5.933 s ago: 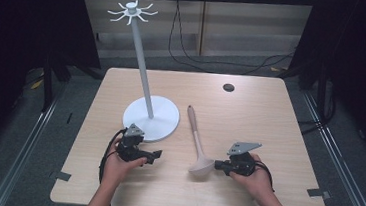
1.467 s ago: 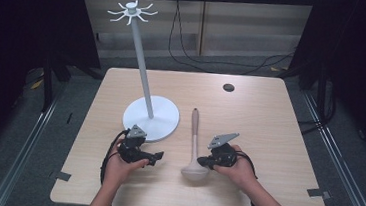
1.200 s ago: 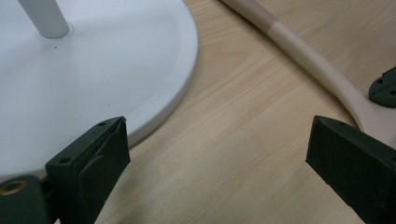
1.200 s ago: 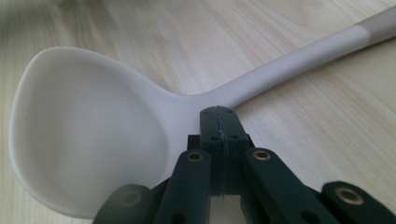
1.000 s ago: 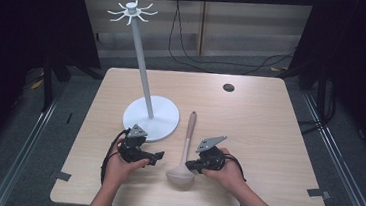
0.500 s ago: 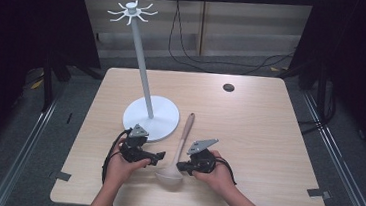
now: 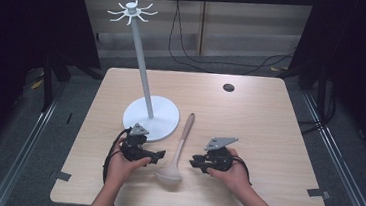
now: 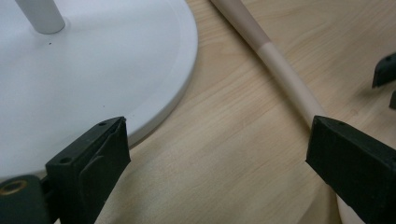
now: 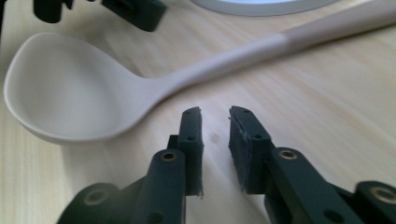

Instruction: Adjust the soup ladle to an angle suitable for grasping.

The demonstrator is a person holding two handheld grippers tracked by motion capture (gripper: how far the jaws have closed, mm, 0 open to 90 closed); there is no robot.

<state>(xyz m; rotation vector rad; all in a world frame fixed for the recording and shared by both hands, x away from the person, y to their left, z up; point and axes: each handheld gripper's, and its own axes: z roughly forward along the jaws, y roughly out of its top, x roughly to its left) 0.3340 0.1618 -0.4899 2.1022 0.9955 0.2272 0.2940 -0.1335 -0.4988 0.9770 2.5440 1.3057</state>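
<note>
I am keeping my right gripper (image 9: 215, 116) just beside the ladle (image 7: 175, 152), its jaws having just been opening to a narrow gap with nothing between them. My left gripper (image 7: 159, 154) is standing wide open, holding nothing. The ladle is lying flat on the worktop (image 7: 270, 120) between both, near the stand (image 7: 151, 115); hanging it, I judge, is not yet begun.

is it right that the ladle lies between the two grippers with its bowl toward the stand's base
Not quite. The ladle does lie between the left gripper and right gripper, but the high view shows its bowl toward the person; the handle points toward the stand's base.
</note>
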